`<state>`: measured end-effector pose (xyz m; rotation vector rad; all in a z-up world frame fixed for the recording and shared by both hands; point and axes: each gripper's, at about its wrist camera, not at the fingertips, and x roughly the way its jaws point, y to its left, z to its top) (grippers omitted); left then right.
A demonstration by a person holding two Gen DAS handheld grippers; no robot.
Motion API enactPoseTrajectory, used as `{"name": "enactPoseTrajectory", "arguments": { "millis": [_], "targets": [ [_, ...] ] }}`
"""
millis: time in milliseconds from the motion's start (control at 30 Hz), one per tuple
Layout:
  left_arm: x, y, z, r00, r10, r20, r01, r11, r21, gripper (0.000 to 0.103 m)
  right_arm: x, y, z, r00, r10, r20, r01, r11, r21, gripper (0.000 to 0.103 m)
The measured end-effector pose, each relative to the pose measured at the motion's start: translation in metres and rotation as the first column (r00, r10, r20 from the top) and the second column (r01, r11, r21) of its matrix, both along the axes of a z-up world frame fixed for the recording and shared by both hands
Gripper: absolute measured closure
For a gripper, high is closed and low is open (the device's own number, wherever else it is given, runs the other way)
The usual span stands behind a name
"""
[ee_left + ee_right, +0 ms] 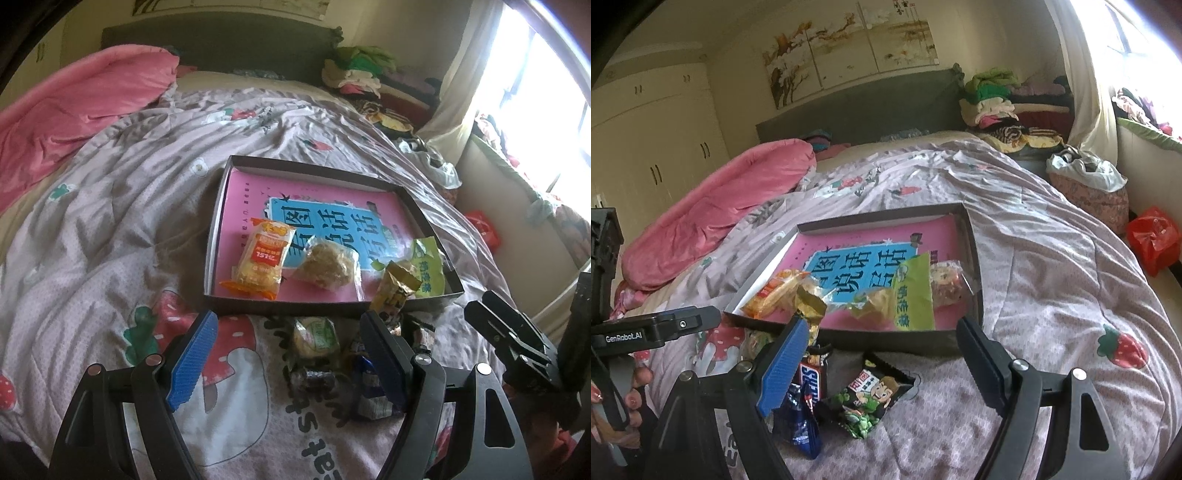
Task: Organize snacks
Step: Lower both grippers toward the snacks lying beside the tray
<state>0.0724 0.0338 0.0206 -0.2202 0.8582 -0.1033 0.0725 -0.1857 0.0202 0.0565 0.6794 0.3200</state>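
Two handheld grippers hovered over a rumpled strawberry-print quilt (110, 206) on a bed, where a shallow dark cardboard tray (295, 310), lined with a pink and blue printed sheet (325, 210), already held part of the snacks. The left gripper (291, 354) had its jaws spread wide with nothing between the pads, poised above loose packets lying on the quilt just in front of the tray's near wall, among them a pale green wrapped cake (317, 338) and a blue wrapper (369, 391) beside the inner face of its right-hand finger. Inside the tray lay an orange-ended cracker packet (260, 258), a clear-wrapped crumbly cake (327, 267) next to it, and a light green bag (428, 266) toward the right corner, while a gold-wrapped packet (397, 291) leaned across the tray's near wall. The right gripper (882, 354) likewise stood open and empty, pointed at the tray from the other side; beneath it on the quilt lay a Snickers bar (812, 380), a dark blue wrapper (799, 424) and a black packet with a cartoon figure and green peas (871, 395). A person's fingers (635, 391) gripped the left tool's handle at the edge of the right view. A pink blanket (713, 214) lay bunched at the bed's far side.
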Motion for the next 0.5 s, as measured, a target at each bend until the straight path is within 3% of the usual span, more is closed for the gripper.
{"name": "enactPoseTrajectory", "arguments": {
  "millis": [500],
  "targets": [
    [-0.005,-0.015,-0.009,0.999,-0.043,-0.031,0.044,0.999,0.013,0.023,-0.011,0.024,-0.012,0.991,0.113,-0.069,-0.115,0.993,-0.017,0.021]
  ]
}}
